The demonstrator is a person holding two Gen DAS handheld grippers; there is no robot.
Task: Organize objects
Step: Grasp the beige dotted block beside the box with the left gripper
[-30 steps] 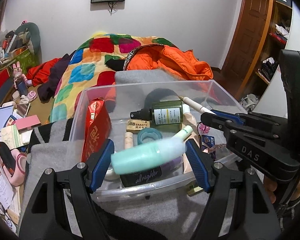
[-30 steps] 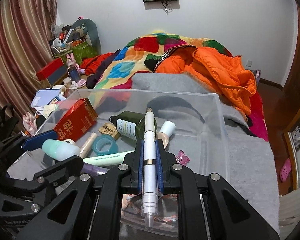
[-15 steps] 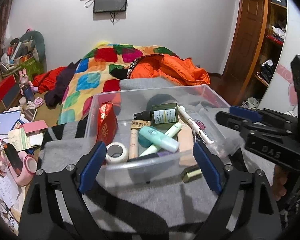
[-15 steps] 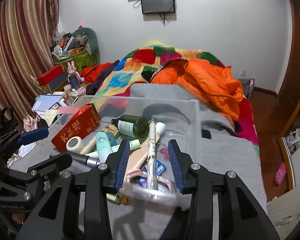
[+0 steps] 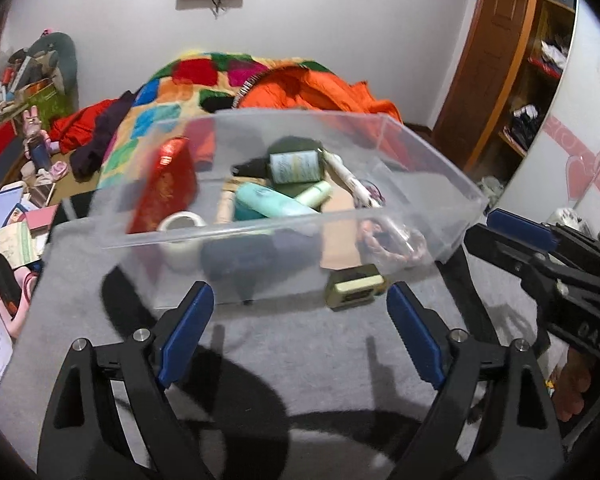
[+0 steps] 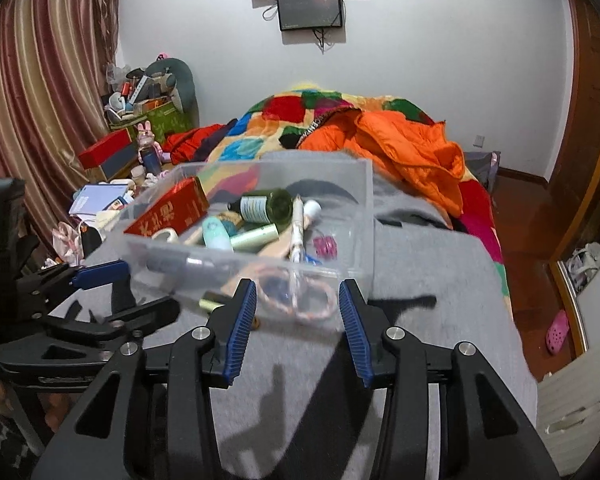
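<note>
A clear plastic bin (image 5: 420,148) stands on a grey blanket (image 5: 300,360). In it lie a red box (image 5: 168,188), a teal tube (image 5: 268,204), a green bottle (image 5: 296,166), a white pen (image 5: 350,178) and a tape roll (image 5: 182,222). My left gripper (image 5: 300,296) is open just short of the bin's near wall, with nothing held. My right gripper (image 6: 297,292) is open too, empty, in front of the bin (image 6: 364,184). The pen (image 6: 297,220) rests inside, behind a braided ring (image 6: 300,300). Each gripper shows in the other's view: the right (image 5: 500,236), the left (image 6: 132,292).
A small olive and cream item (image 5: 354,286) lies on the blanket against the bin's front. Behind the bin is a bed with a patchwork quilt (image 6: 300,108) and an orange jacket (image 6: 412,148). Clutter fills the left side (image 5: 16,216). Floor and shelves lie to the right (image 6: 540,260).
The left gripper let go of the teal tube and the right let go of the white pen; both now lie in the bin. Both grippers opened and drew back from the bin.
</note>
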